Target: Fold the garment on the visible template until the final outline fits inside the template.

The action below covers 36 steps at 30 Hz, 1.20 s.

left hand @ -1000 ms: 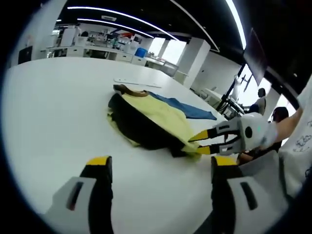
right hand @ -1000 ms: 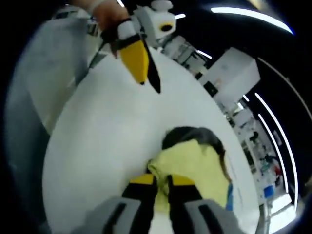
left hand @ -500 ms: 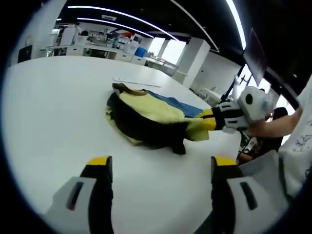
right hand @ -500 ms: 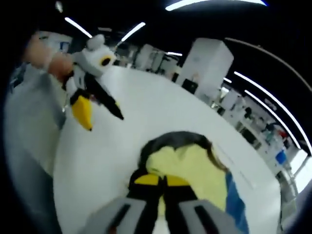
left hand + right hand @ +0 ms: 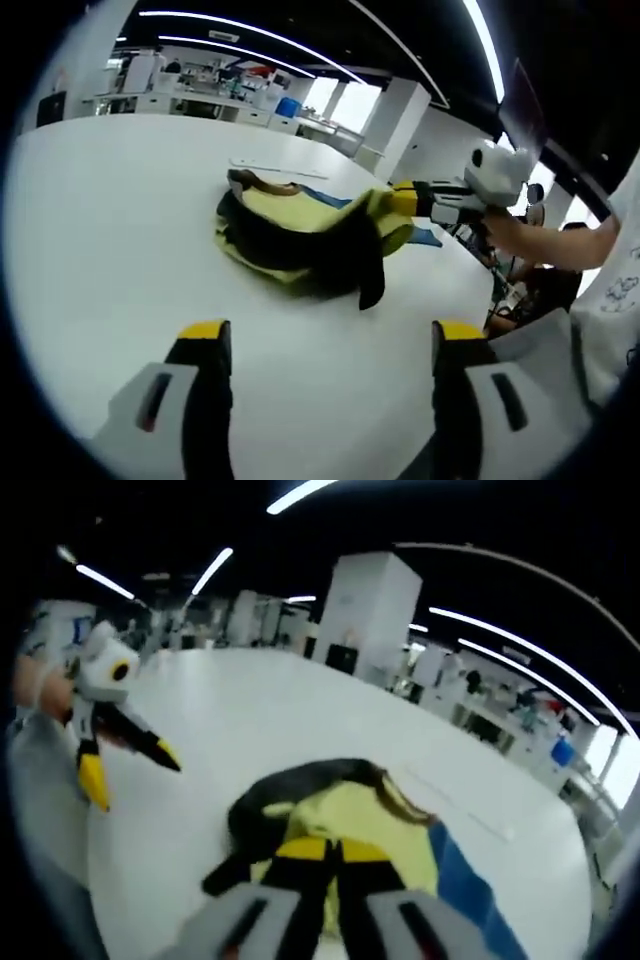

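A yellow and black garment (image 5: pixel 300 232) lies bunched on the white table (image 5: pixel 100 220), partly covering a blue template (image 5: pixel 428 238). My right gripper (image 5: pixel 402 197) reaches in from the right, shut on a lifted yellow edge of the garment, and a black flap hangs below it. In the right gripper view its jaws (image 5: pixel 322 850) are pinched together on the yellow cloth (image 5: pixel 350 815), with the blue template (image 5: pixel 455 880) to the right. My left gripper (image 5: pixel 332 335) is open over bare table, short of the garment, and holds nothing. It also appears as the left gripper (image 5: pixel 130 770) at that view's left.
A thin white strip (image 5: pixel 280 168) lies on the table beyond the garment. Seated people (image 5: pixel 545 285) and a stand are off the table's right side. Desks and shelves line the far wall. Bare table surrounds the garment on the near and left sides.
The right gripper has lifted the garment's near right corner off the table and carried it up and across the pile. The left gripper has stayed in place, open.
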Each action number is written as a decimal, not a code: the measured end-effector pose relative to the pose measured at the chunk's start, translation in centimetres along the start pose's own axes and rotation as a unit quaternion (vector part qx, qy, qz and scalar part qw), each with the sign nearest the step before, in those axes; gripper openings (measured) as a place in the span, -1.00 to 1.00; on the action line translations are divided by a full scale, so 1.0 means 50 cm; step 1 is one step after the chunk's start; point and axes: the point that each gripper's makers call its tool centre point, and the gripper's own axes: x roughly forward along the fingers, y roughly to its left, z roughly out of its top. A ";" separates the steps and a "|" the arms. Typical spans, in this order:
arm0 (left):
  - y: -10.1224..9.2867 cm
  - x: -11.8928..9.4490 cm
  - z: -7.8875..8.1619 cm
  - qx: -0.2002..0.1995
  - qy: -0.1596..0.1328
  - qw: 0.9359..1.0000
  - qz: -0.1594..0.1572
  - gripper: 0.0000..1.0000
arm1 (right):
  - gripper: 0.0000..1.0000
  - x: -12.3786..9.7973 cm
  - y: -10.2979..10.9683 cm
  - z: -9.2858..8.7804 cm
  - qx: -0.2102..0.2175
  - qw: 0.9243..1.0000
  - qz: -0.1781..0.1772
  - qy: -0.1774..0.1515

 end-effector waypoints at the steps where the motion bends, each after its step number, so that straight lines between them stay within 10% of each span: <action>1: -0.001 0.000 -0.001 0.000 0.000 1.000 0.000 0.58 | -1.00 0.005 -0.011 -0.010 0.009 1.000 -0.003 0.008; 13: -0.010 0.008 -0.002 -0.002 0.001 1.000 -0.001 0.57 | -1.00 0.051 -0.087 -0.094 0.050 0.996 -0.029 0.069; 36: -0.032 0.029 0.009 0.009 -0.006 1.000 -0.002 0.42 | -1.00 0.098 -0.092 -0.190 0.045 0.989 0.004 0.142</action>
